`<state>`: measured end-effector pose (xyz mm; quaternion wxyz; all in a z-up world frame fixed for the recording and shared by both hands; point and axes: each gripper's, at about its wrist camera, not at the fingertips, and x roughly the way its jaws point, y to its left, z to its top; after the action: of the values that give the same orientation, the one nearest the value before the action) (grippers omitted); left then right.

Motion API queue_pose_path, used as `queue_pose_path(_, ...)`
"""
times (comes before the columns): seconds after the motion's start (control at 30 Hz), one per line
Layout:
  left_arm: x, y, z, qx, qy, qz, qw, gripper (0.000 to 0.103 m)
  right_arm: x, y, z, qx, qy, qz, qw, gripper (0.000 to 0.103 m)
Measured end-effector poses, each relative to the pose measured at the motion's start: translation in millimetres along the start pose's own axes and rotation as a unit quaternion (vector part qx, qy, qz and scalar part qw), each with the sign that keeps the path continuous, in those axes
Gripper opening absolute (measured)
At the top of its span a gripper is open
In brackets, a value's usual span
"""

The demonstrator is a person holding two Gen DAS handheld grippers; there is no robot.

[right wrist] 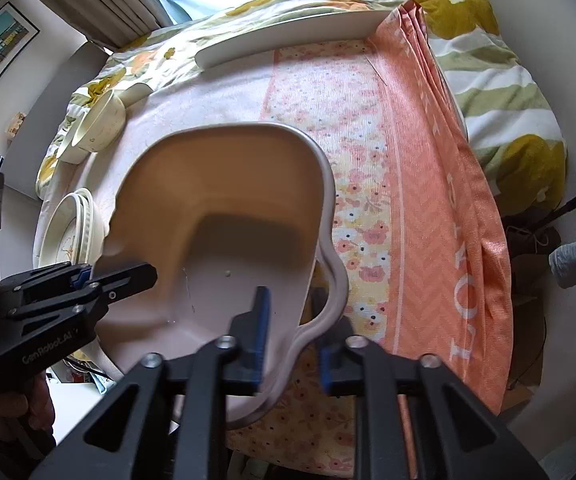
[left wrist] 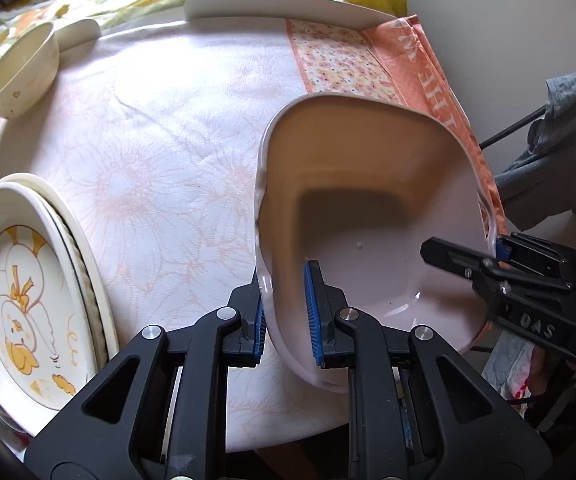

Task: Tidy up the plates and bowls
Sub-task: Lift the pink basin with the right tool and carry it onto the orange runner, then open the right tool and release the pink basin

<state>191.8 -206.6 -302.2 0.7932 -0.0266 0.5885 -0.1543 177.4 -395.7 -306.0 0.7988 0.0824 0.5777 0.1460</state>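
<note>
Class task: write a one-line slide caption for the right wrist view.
Right gripper open astride the pink dish rim, left gripper clamping the opposite edge.

One pink wavy-rimmed dish (left wrist: pixel 372 184) sits between the two grippers' claws. To the left of the left claw lies one stack of cream plates (left wrist: pixel 35 292), apparently two or three; ahead and left stand two cream bowls (left wrist: pixel 19 72). One long white platter (left wrist: pixel 283 10) lies far ahead.

Two steep close views, shared dish (left wrist: pixel 372 184)
</note>
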Motion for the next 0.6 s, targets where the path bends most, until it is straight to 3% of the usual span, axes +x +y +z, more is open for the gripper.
queue_pose_path(0.03,0.5,0.3,0.1,0.000,0.002,-0.001,1.0000,0.015,-0.9,-0.2,-0.6,-0.003,-0.001,0.000,1.000,0.062)
queue_pose_path(0.07,1.0,0.2,0.1,0.000,0.003,-0.001,1.0000,0.015,-2.0,-0.2,-1.4,-0.006,-0.002,-0.001,1.000,0.078)
queue_pose_path(0.27,1.6,-2.1,-1.3,0.010,0.008,0.009,0.9999,0.016,-9.1,-0.2,-7.6,-0.019,-0.013,-0.004,1.000,0.083)
queue_pose_path(0.3,0.6,-2.2,-1.5,0.010,0.007,0.012,0.9999,0.020,-10.1,-0.1,-8.4,-0.020,-0.015,-0.004,1.000,0.085)
queue_pose_path(0.37,-2.8,-1.9,-1.3,0.009,0.001,0.009,0.9999,0.059,-13.0,0.1,-11.1,-0.022,-0.018,-0.002,1.000,0.096)
queue_pose_path(0.4,-5.0,-1.5,-1.0,0.009,-0.003,0.004,0.9999,0.099,-14.7,0.2,-12.8,-0.024,-0.021,-0.001,0.999,0.097)
queue_pose_path(0.47,-13.1,1.2,-0.7,0.006,-0.019,0.008,0.9998,0.103,-17.7,0.1,-15.5,-0.024,-0.025,0.003,0.999,0.102)
queue_pose_path(0.6,-22.1,5.9,1.0,-0.001,-0.023,0.005,0.9997,0.103,-24.7,0.5,-19.0,-0.024,-0.033,-0.001,0.999,0.102)
